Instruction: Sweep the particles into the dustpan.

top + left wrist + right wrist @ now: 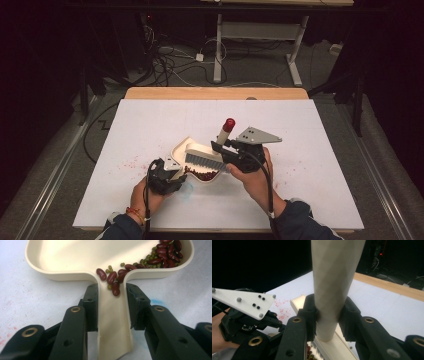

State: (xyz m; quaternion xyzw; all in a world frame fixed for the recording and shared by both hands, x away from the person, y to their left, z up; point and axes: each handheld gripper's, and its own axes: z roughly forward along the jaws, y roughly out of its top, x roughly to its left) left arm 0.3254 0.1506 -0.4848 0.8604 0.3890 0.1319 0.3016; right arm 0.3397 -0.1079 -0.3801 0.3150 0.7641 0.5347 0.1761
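Left gripper [111, 307] jaws pinch handle of cream plastic dustpan [75, 257]; right gripper [328, 315] jaws clamp cream brush handle [334, 277]. Risk: dustpan tilting, red beans [165, 255] rolling down handle.

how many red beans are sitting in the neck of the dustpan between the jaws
5 red beans cluster at the dustpan's neck in the left gripper view: one at the left, three side by side, one lowest in the handle channel. A bigger pile lies in the far right corner; some may be hidden.
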